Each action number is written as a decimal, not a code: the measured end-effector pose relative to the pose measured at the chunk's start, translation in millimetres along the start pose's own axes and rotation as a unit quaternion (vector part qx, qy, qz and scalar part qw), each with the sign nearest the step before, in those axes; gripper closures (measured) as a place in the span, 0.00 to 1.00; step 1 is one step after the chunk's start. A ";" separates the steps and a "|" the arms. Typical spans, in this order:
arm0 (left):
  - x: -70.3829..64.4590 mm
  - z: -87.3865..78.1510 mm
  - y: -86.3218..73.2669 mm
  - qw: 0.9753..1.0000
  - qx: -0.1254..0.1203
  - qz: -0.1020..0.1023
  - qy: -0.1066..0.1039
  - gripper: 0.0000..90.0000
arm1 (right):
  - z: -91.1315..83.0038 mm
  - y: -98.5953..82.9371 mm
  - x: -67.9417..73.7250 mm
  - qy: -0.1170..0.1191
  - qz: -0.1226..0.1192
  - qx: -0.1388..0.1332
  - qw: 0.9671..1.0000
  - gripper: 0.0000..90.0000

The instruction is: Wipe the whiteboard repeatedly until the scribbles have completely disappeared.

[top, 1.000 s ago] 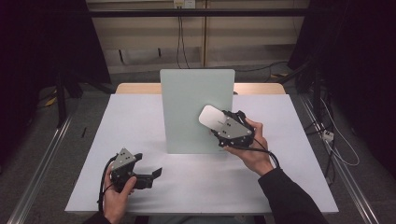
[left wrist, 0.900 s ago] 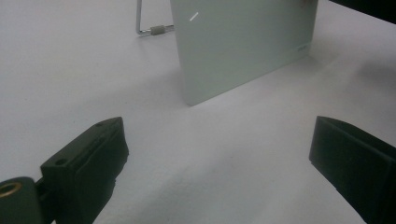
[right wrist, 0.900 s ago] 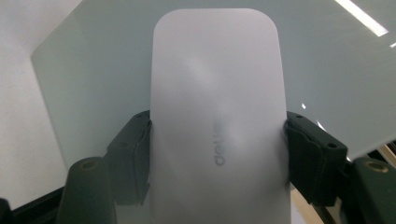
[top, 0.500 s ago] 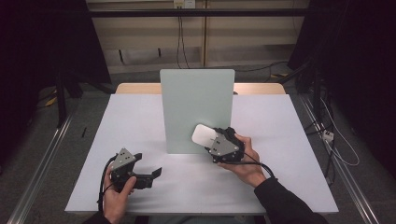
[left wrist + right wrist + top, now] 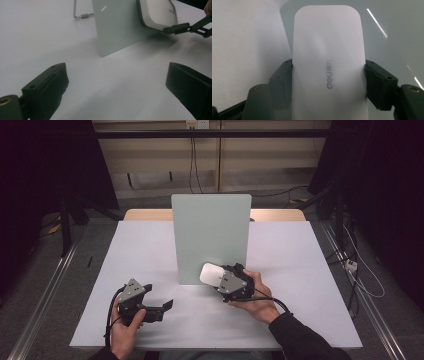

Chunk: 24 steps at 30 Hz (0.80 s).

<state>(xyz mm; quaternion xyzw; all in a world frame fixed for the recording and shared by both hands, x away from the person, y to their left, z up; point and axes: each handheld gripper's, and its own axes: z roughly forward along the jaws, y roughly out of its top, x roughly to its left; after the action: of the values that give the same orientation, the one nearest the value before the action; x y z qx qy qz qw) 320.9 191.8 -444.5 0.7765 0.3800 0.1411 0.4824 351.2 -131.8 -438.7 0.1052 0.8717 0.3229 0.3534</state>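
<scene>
By the green board (image 5: 210,237), R gripper (image 5: 218,277) clamps white rounded "deli" block (image 5: 329,65); L gripper (image 5: 167,307) released.

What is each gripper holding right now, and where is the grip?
The right gripper clamps the white eraser across its two long sides, near the lower half. The left gripper is open and holds nothing.

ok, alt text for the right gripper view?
A white eraser-like block printed "deli" stands clamped between the right claw's two black jaws. Behind it is a pale green board with light streaks, and the white table to the left.
</scene>
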 end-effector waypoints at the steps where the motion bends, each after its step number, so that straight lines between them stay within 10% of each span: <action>1: 0.1 -0.2 0.0 1.000 -0.001 0.000 0.000 0.05 | -2.4 0.9 -4.2 -0.008 0.002 -0.004 1.000 0.35; 14: 0.0 -0.4 0.3 1.000 -0.002 0.000 0.000 0.05 | -43.0 14.6 -75.0 -0.112 0.047 -0.042 0.992 0.35; 24: -0.4 -0.6 0.3 1.000 -0.001 0.002 -0.001 0.05 | -25.8 -4.7 -33.0 -0.064 0.025 -0.016 0.997 0.35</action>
<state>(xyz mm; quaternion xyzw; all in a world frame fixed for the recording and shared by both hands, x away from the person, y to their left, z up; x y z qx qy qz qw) 320.5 191.8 -443.9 0.7765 0.3784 0.1419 0.4834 357.8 -161.5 -409.6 0.1423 0.8389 0.3380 0.4021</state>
